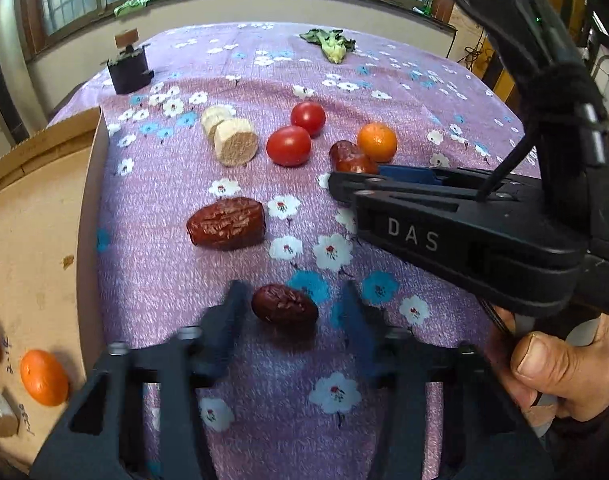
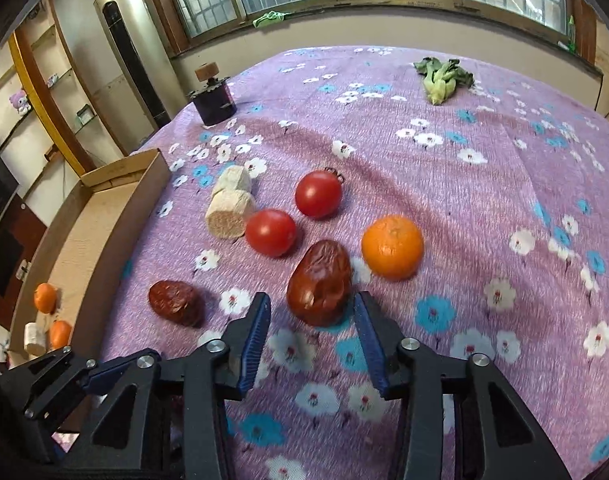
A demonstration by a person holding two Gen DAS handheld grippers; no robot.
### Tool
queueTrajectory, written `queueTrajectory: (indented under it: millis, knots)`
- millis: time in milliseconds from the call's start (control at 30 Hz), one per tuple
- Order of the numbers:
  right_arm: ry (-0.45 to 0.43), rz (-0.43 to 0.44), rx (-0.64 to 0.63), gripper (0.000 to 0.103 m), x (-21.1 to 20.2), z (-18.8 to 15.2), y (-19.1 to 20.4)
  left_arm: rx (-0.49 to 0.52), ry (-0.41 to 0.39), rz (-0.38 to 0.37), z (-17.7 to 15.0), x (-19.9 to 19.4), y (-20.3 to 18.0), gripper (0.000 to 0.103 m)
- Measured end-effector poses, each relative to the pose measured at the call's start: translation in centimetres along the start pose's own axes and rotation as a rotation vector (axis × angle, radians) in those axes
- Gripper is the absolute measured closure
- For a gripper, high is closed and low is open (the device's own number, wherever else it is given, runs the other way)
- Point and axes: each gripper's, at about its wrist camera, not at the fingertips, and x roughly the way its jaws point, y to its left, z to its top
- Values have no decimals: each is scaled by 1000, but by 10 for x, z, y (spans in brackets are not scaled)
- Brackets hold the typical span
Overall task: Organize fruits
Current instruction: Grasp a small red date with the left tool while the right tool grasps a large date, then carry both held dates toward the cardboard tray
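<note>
On the purple flowered cloth [image 1: 384, 80] lie three red dates, two tomatoes, an orange and pale cut pieces. My left gripper [image 1: 290, 310] is open, with a small date [image 1: 284, 305] between its fingertips. My right gripper [image 2: 312, 312] is open around a larger date [image 2: 320, 282]; it also shows from the side in the left wrist view [image 1: 384, 178], beside that date [image 1: 350, 158]. A third date [image 1: 226, 222] [image 2: 176, 303] lies left of it. Two tomatoes [image 2: 270, 232] [image 2: 318, 194] and an orange [image 2: 392, 248] lie behind.
An open cardboard box [image 1: 90, 184] stands at the left cloth edge with two oranges [image 1: 44, 378] and a pale piece [image 1: 0, 416] inside. Pale cut pieces [image 1: 234, 140] lie near the tomatoes. A dark jar [image 1: 128, 68] and a green vegetable [image 1: 332, 46] are at the back.
</note>
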Motion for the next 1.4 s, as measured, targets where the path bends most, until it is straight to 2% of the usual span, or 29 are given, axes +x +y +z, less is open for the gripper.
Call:
queueTrajectory:
  millis: [100, 267, 433, 667, 1400]
  knots:
    - [-5, 3, 0, 70, -2, -2, -1, -20, -6, -43, 0, -2, 8, 74]
    - [-32, 20, 14, 70, -24, -13, 0, -26, -11, -51, -4, -8, 10, 74]
    - [-67, 48, 21, 70, -54, -24, 6, -27, -41, -46, -10, -26, 12, 74]
    - [-98, 84, 6, 70, -86, -36, 25, -20, -102, -1, -16, -54, 21, 74]
    - [-92, 133, -76, 70, -103, -46, 84, -91, -161, 50, -31, -88, 64, 74]
